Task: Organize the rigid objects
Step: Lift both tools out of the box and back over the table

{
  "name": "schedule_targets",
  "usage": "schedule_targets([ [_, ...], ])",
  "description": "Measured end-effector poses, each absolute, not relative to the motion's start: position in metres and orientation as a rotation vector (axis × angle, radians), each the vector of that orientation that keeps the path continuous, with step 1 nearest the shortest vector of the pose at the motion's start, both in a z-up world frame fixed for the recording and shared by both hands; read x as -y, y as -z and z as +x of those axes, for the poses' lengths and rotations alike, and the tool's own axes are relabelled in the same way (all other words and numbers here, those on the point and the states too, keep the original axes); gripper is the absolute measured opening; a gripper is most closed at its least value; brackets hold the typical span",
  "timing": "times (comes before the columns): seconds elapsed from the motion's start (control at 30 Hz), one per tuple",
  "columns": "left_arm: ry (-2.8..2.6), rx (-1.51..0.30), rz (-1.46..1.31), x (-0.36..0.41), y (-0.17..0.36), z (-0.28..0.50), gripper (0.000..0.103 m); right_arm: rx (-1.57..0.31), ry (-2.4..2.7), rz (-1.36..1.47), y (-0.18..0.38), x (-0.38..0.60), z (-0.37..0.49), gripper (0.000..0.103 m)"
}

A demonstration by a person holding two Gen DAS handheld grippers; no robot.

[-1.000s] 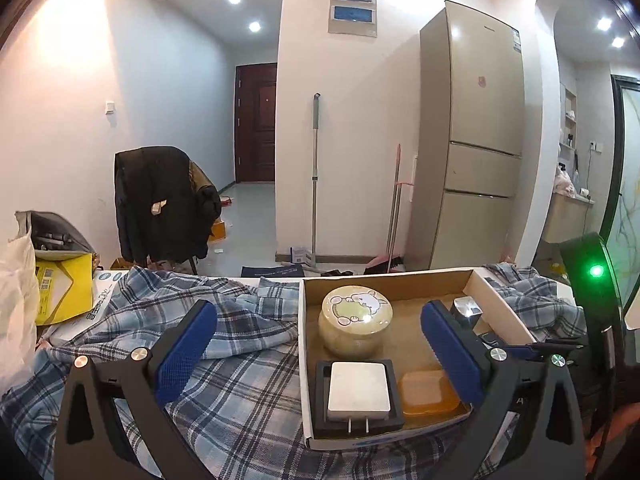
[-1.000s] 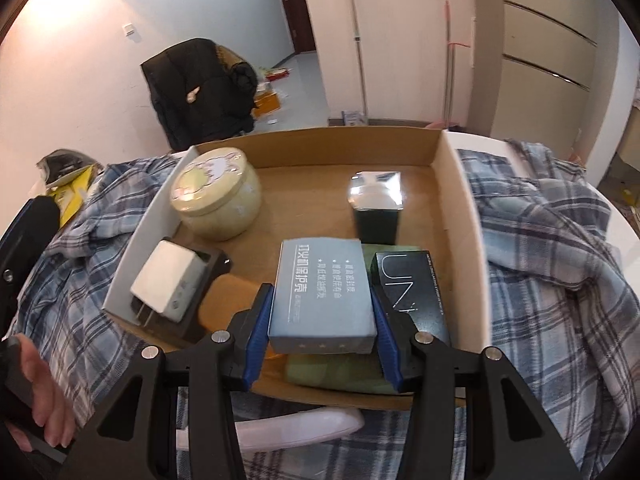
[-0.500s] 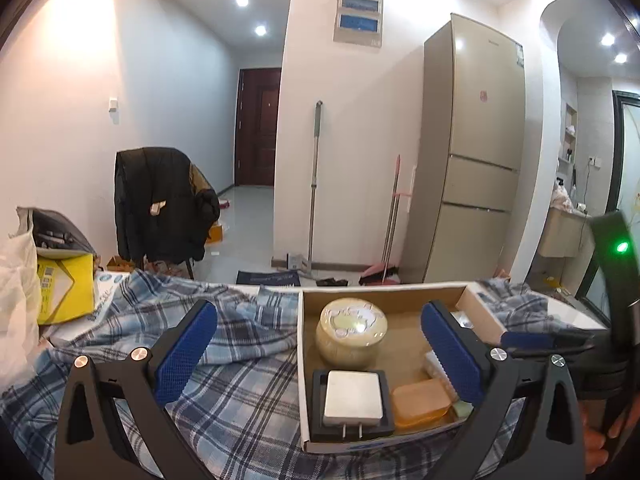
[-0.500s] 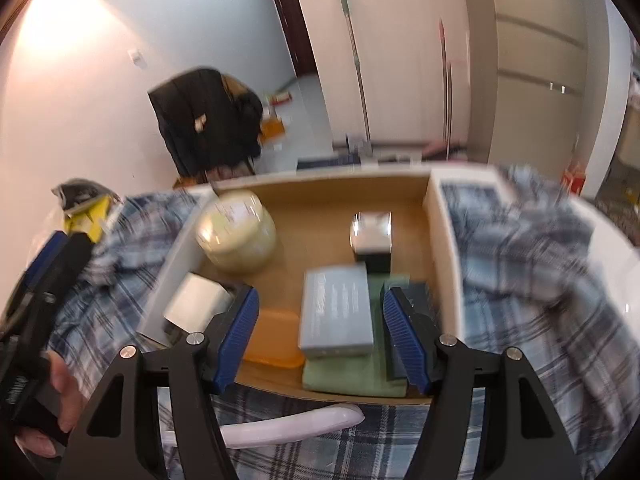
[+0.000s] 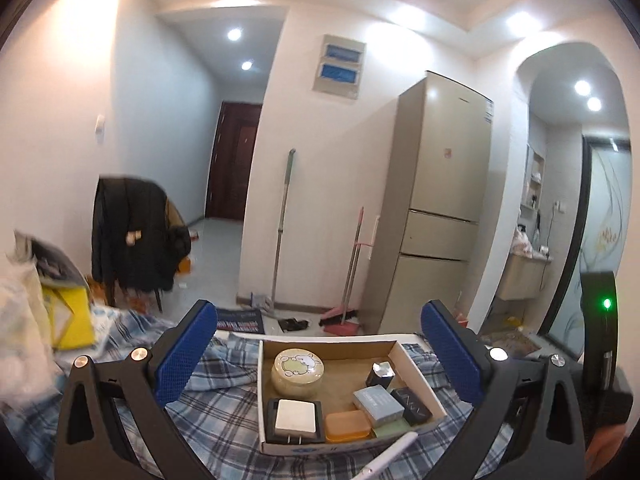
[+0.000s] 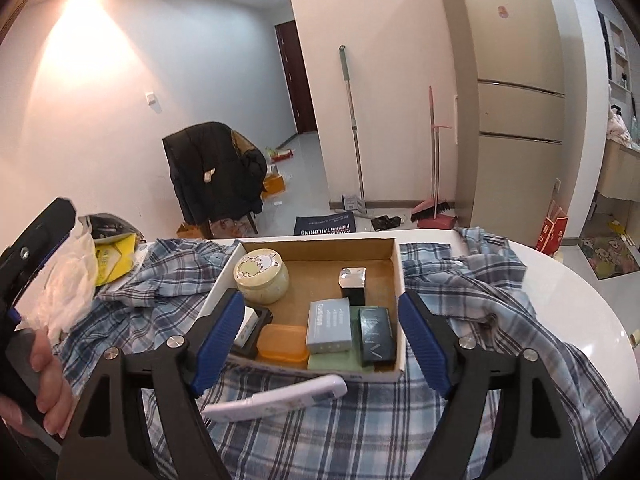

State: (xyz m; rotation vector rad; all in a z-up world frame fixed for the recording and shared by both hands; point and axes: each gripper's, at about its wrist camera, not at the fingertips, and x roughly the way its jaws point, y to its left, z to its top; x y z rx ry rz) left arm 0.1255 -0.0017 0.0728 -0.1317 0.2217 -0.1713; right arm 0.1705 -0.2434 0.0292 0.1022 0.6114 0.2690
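Cardboard box (image 6: 394, 276) sits on the plaid cloth (image 6: 480, 312) over the white surface (image 6: 580, 292), holding our sorted items: jar (image 6: 262, 276), orange case (image 6: 283, 342), grey box (image 6: 329, 325), dark box (image 6: 376, 334). Our right tool (image 6: 320, 344) is opening wide with nothing between its pads. Our left tool (image 5: 320, 360) stands wide and empty. A white stick (image 6: 276, 398) lies outside, just before the box, likely next; the front wall stands in its way.
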Motion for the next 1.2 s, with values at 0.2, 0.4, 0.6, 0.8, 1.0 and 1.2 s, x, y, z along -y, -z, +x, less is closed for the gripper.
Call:
schedule_targets([
  [0.2,0.223,-0.257,-0.145,0.015,-0.071,0.100,0.103,-0.549,-0.227,0.048,-0.037,0.250,0.139,0.080],
  [0.4,0.173,-0.225,-0.040,0.027,-0.047,0.087,0.103,-0.514,-0.232,0.057,-0.033,0.262,0.114,0.083],
  [0.6,0.195,-0.268,0.074,0.037,-0.009,0.103,0.103,-0.466,-0.172,0.006,-0.018,0.260,0.112,0.096],
  [0.8,0.223,-0.364,0.092,0.040,0.016,0.117,0.103,-0.476,-0.167,-0.010,-0.004,0.264,0.116,0.096],
  [1.0,0.185,-0.469,0.021,0.027,0.029,0.137,0.103,-0.486,-0.151,0.030,-0.002,0.275,0.117,0.097],
  [1.2,0.185,-0.501,0.004,0.025,0.034,0.142,0.103,-0.480,-0.142,0.028,-0.002,0.276,0.116,0.097],
])
